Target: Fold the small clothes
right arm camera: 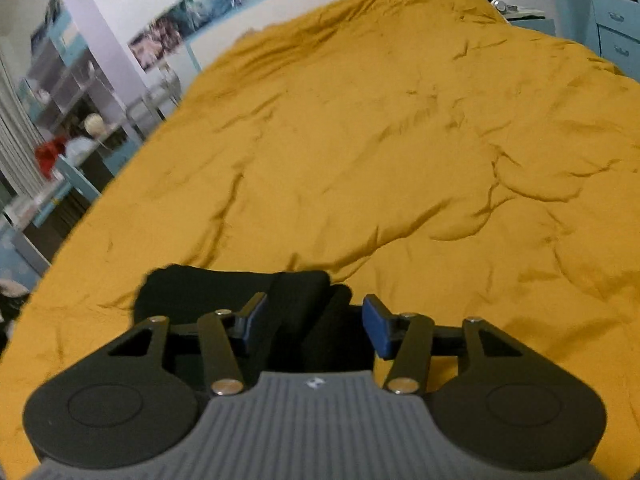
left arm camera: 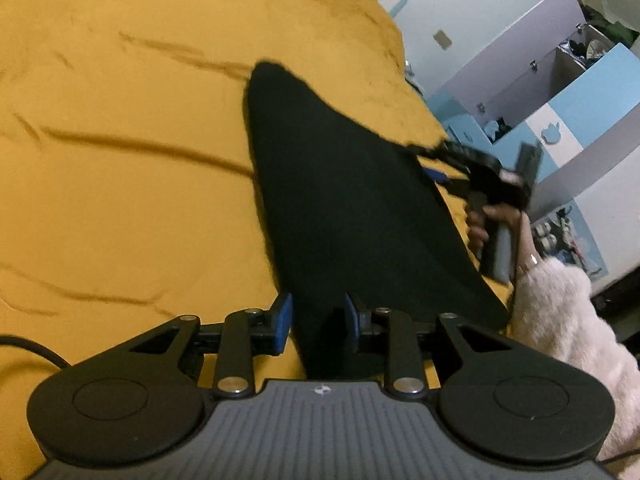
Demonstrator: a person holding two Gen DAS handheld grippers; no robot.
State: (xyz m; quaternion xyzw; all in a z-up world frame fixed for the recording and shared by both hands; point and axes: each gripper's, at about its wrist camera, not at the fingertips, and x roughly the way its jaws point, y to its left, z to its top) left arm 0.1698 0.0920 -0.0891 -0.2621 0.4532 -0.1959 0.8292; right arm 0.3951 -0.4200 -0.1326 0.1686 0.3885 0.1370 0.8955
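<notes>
Black garment (left arm camera: 352, 208) lies at lower centre on the yellow bedspread (left arm camera: 120, 160); left gripper (left arm camera: 318, 322) and right gripper (right arm camera: 310, 328) straddle it, both parted, likely releasing a fold.

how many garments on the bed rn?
1: a black cloth garment on the mustard yellow bedspread, lying between both tools' fingers. Nothing else shows, though the tools hide the nearest bedspread.
</notes>
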